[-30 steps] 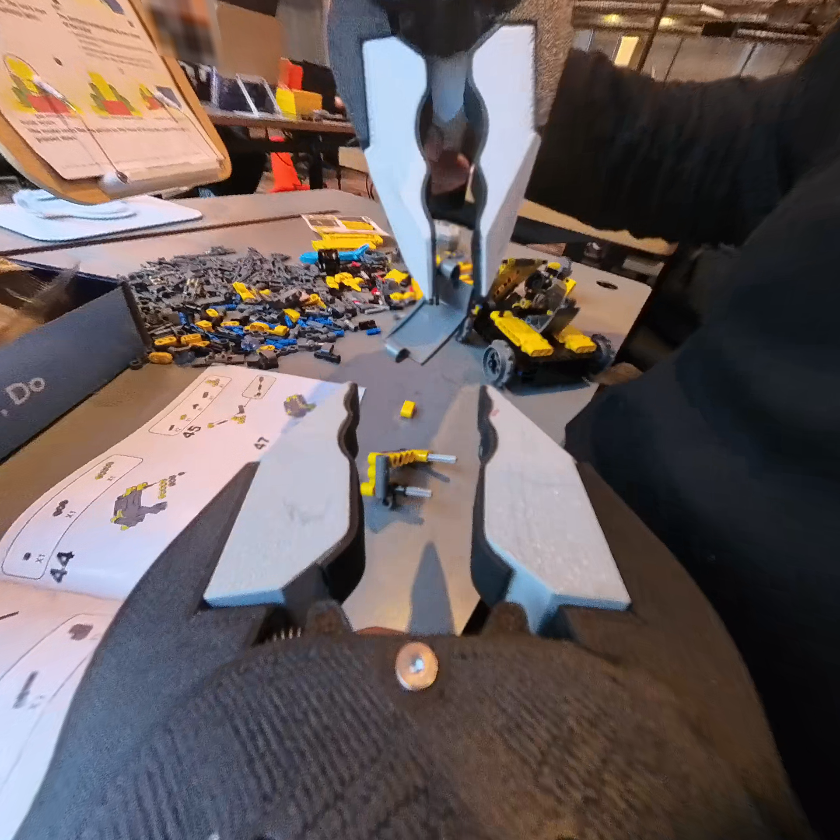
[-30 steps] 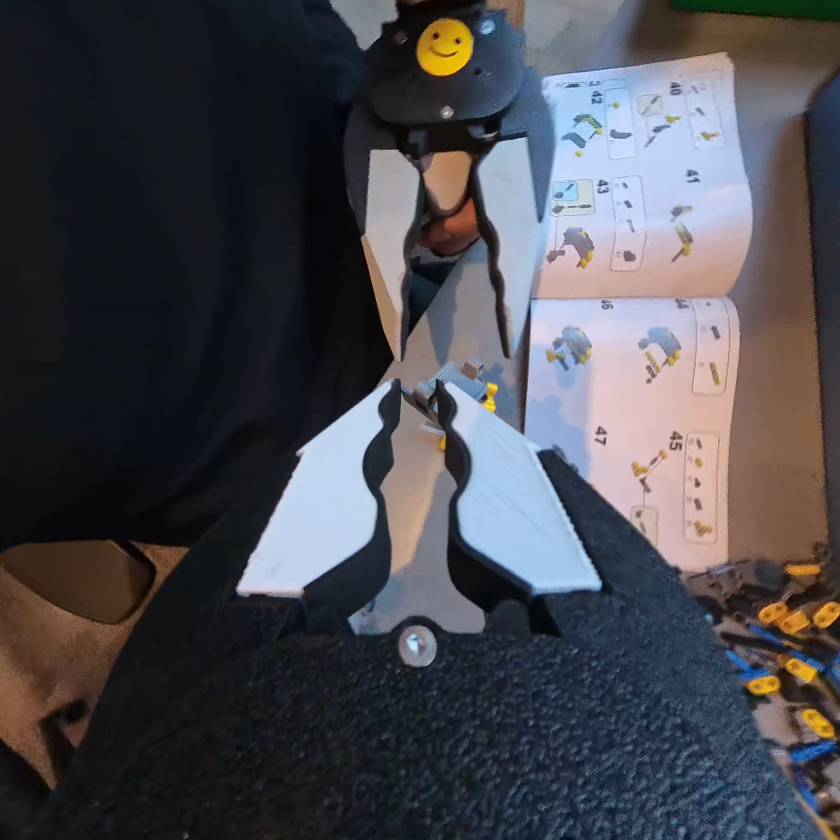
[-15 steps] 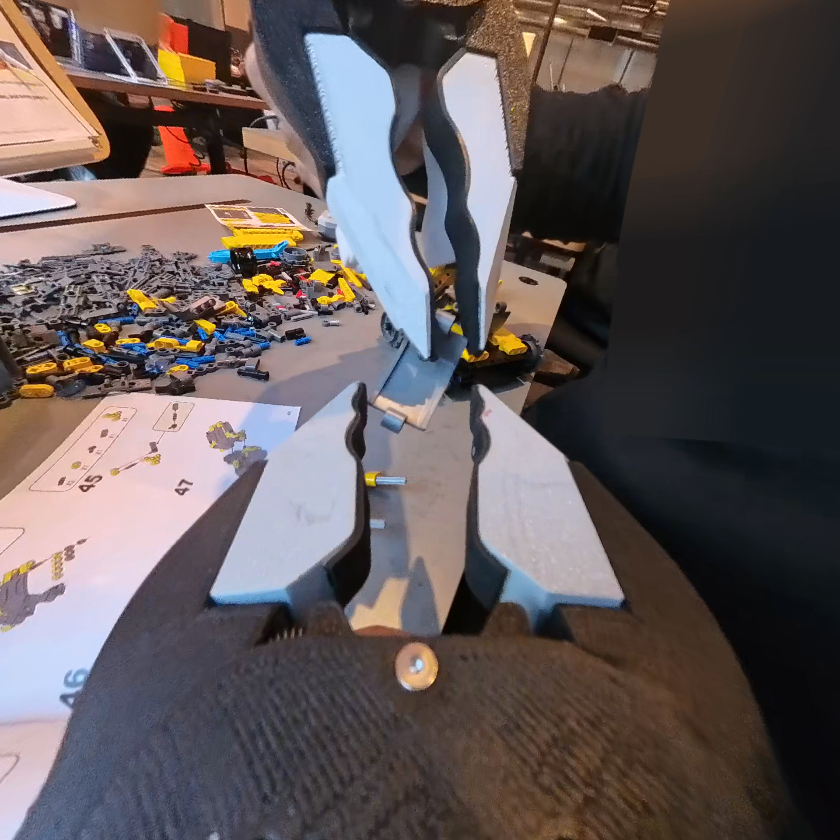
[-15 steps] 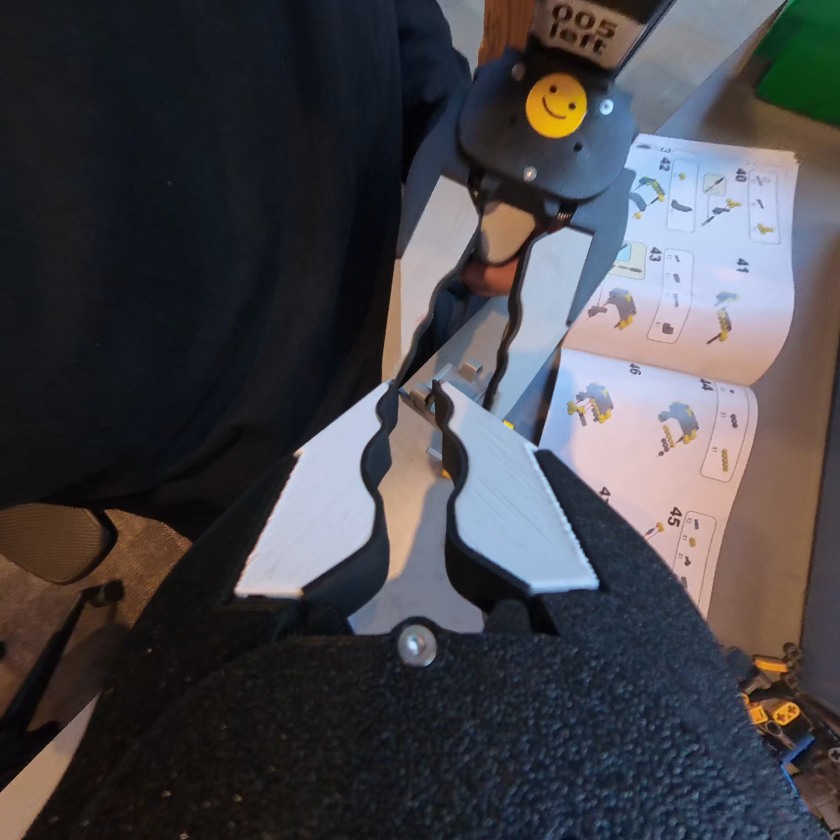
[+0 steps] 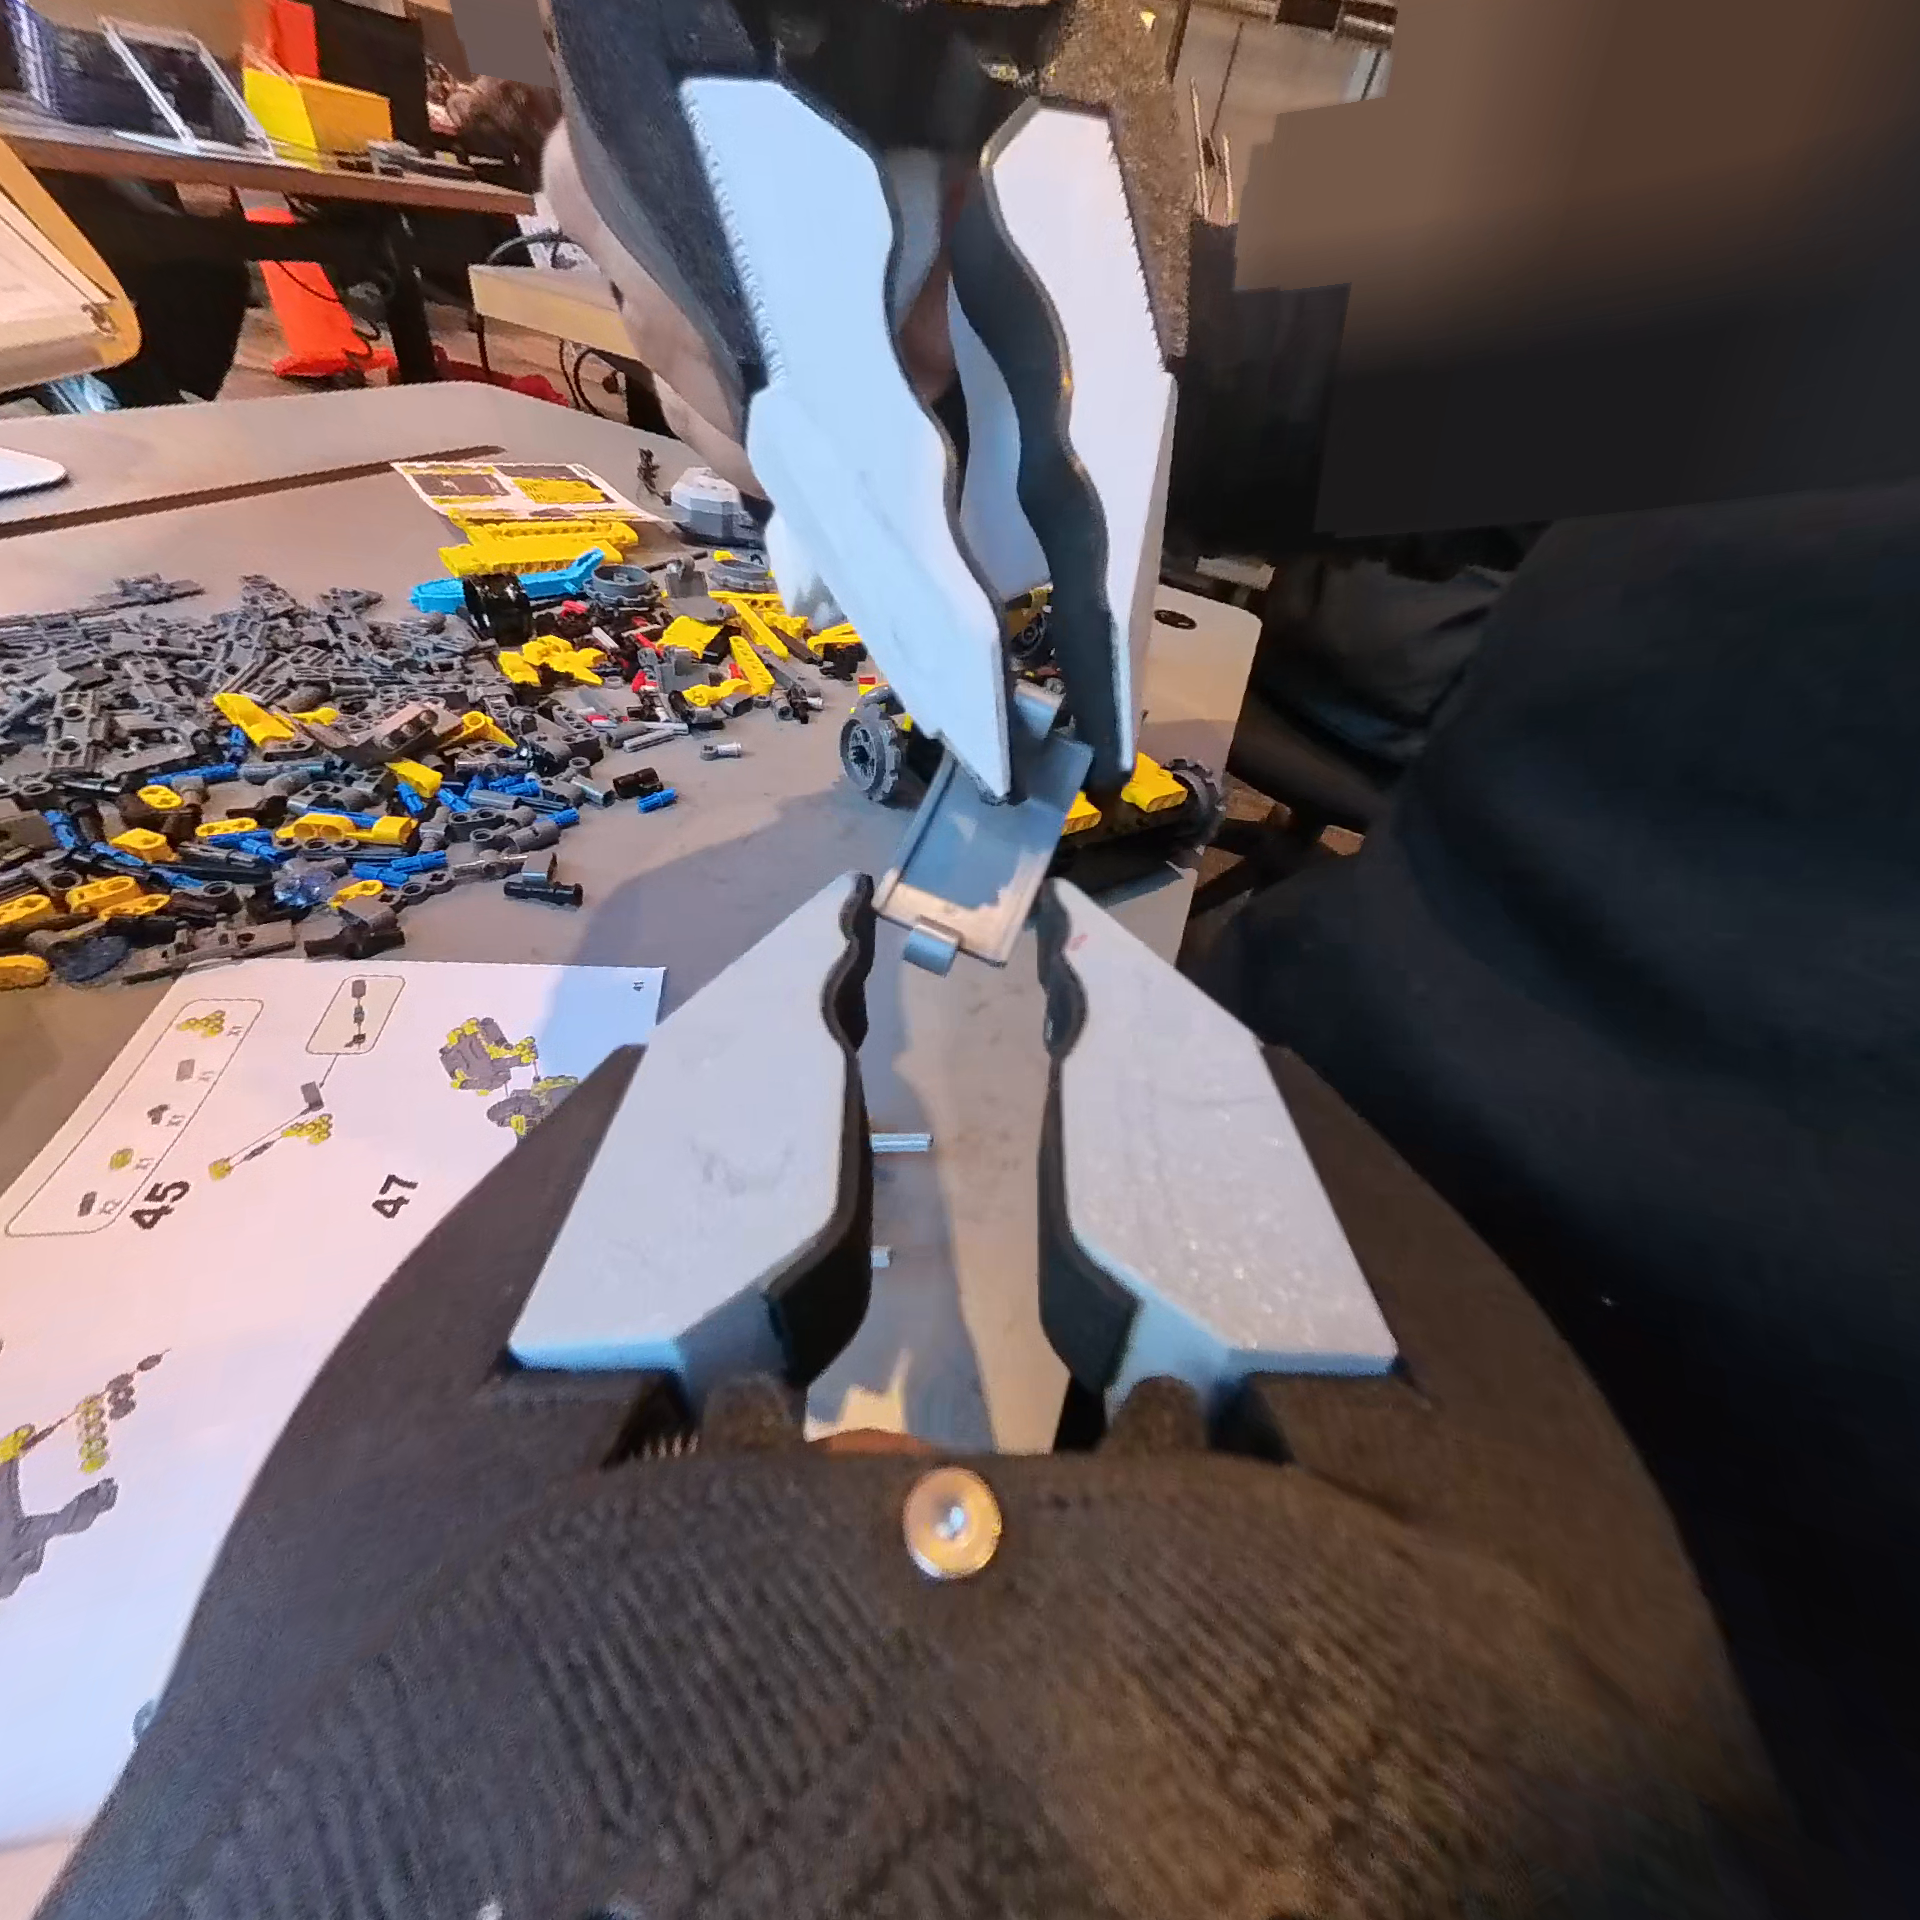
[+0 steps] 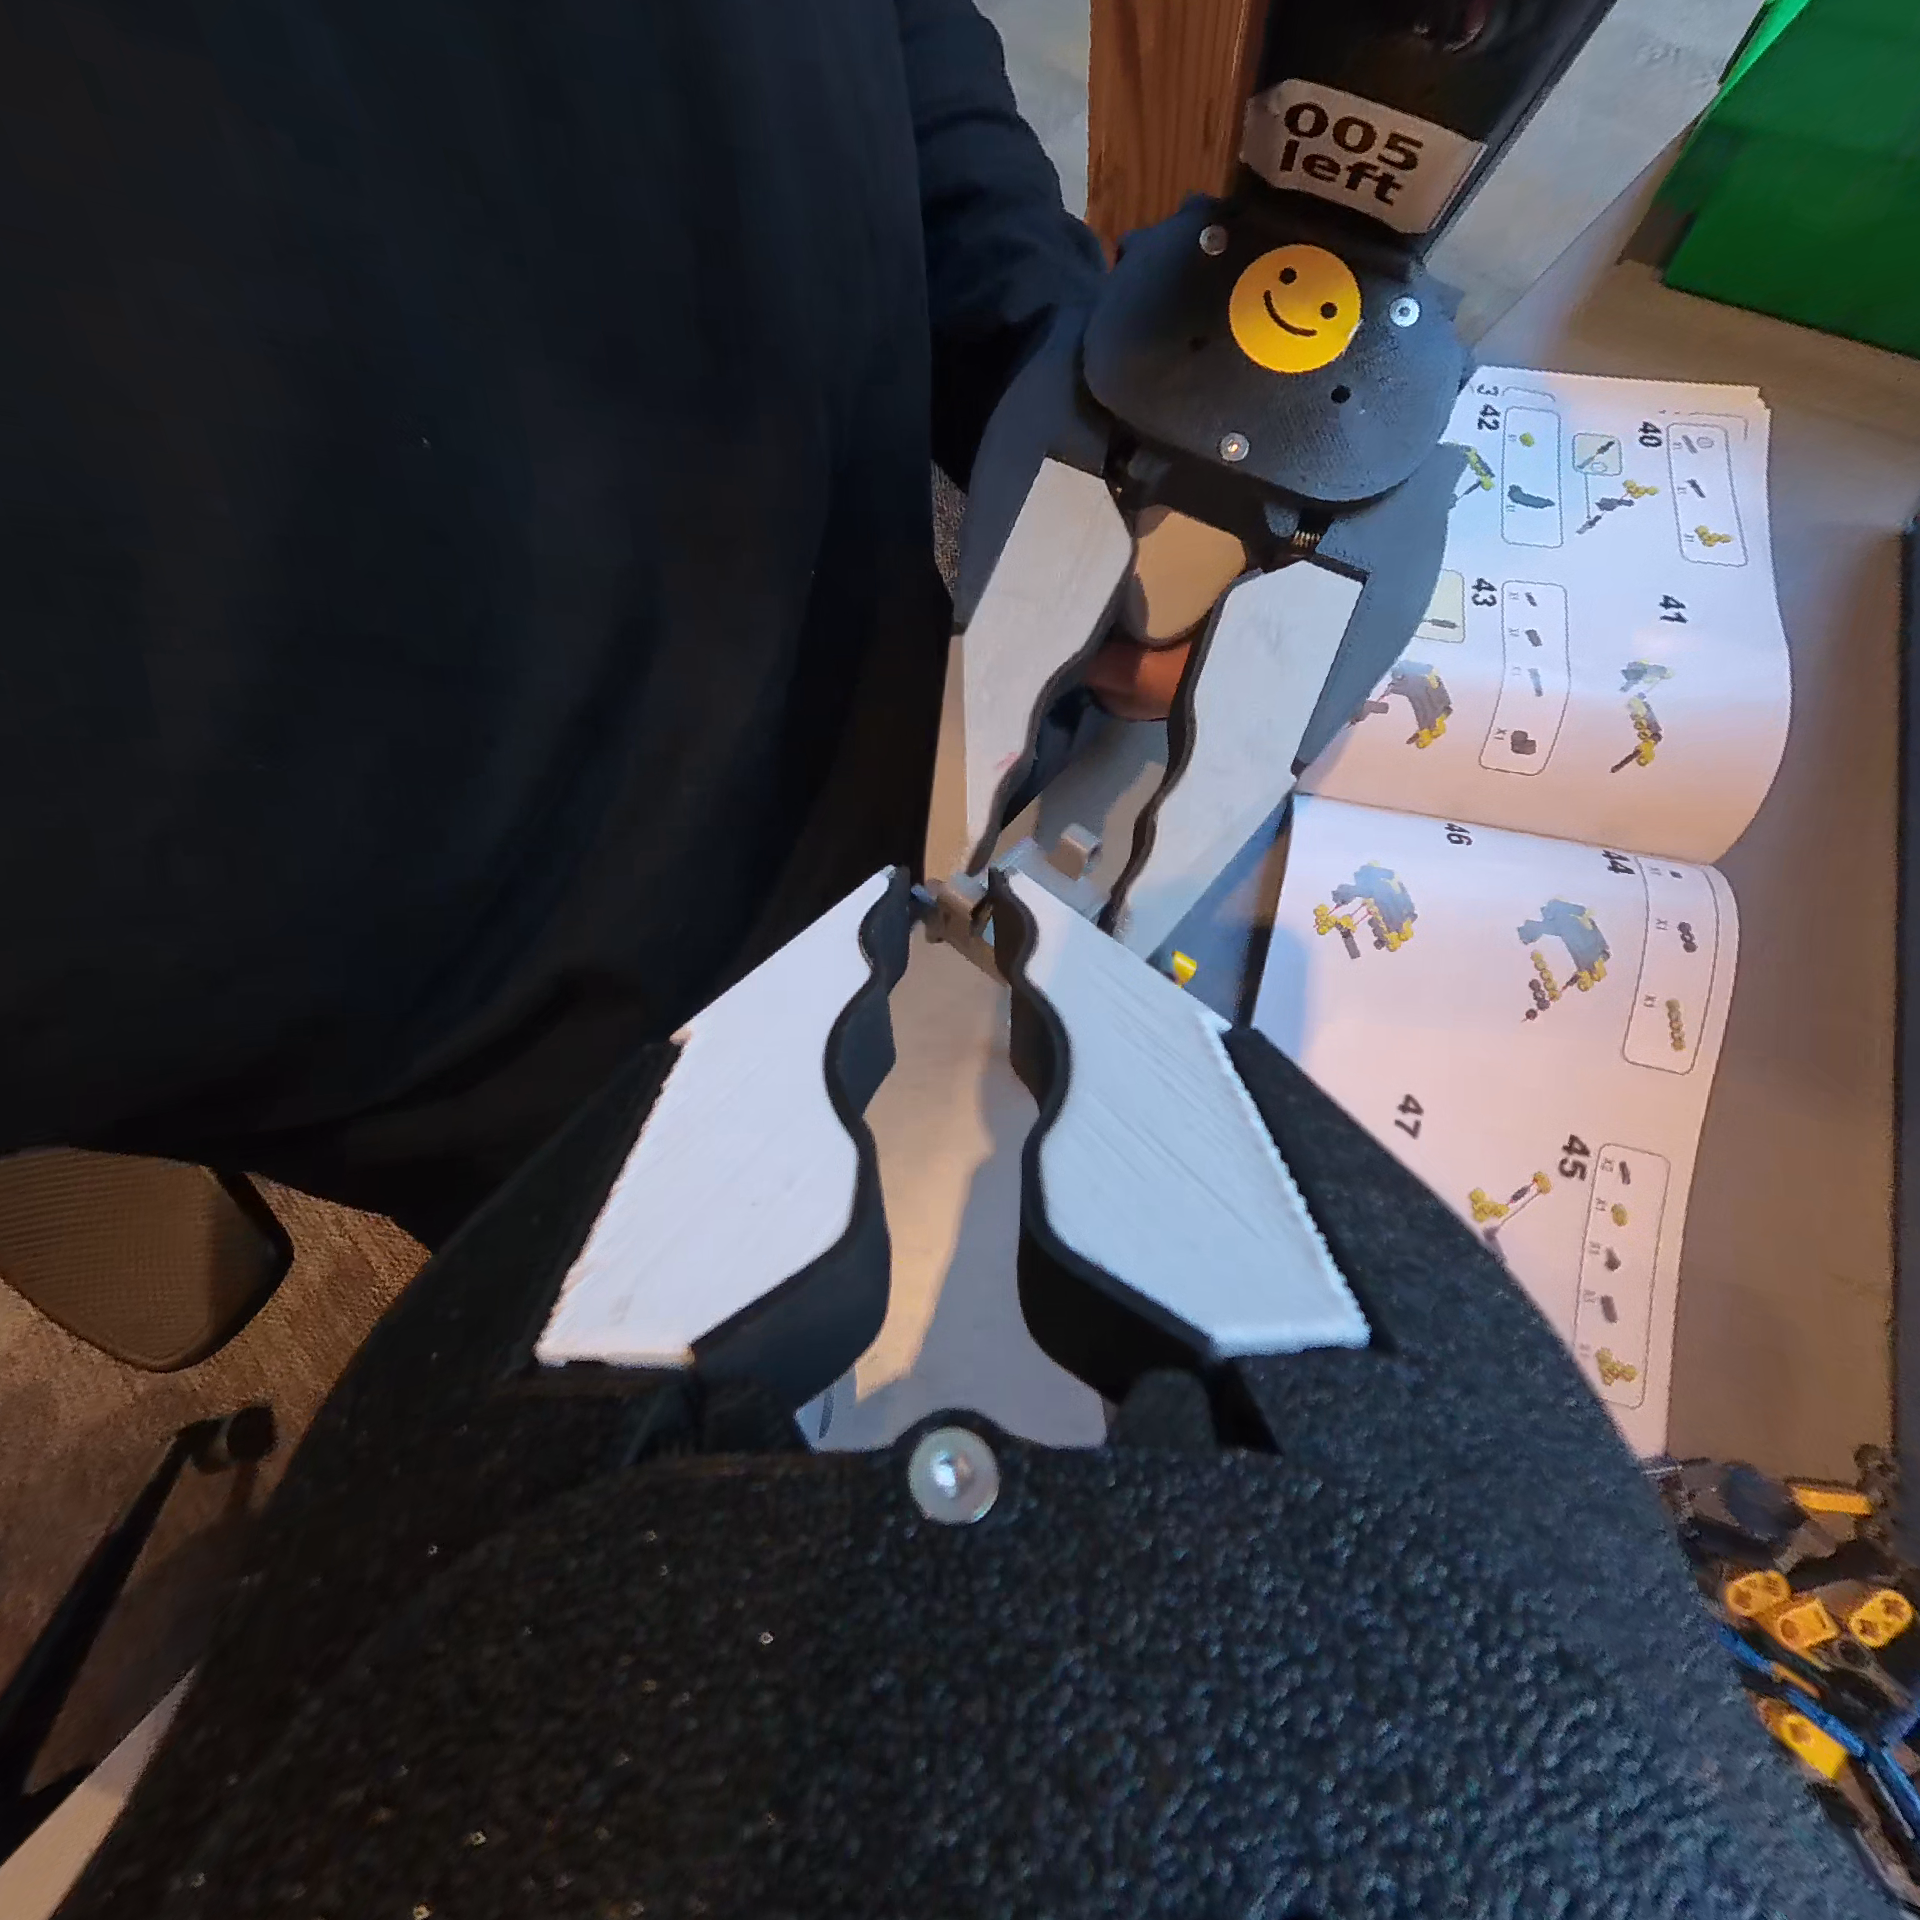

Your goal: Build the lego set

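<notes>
My right gripper (image 6: 945, 883) is shut on one end of a flat grey panel piece (image 6: 961, 904) and holds it in the air. In the left wrist view the right gripper (image 5: 1049, 784) comes down from above with the panel (image 5: 966, 862) hanging from its tips. My left gripper (image 5: 951, 904) is open, and the panel's lower end sits just between its fingertips, apparently without touching. The left gripper (image 6: 1044, 894) also shows facing the right one. A small axle (image 5: 902, 1143) of a sub-assembly lies on the table under the left fingers.
An open instruction booklet (image 5: 312, 1091) lies at the left, also seen in the right wrist view (image 6: 1558, 935). A pile of grey, yellow and blue parts (image 5: 312, 748) covers the table behind it. A yellow and black wheeled model (image 5: 1143, 800) stands behind the right gripper. A person in dark clothes (image 5: 1610, 935) sits at the right. The grippers are tip to tip, or close to it.
The two grippers have come together. The panel's free end now reaches my left fingertips. The small yellow sub-assembly has slid mostly out of sight under my left finger.
</notes>
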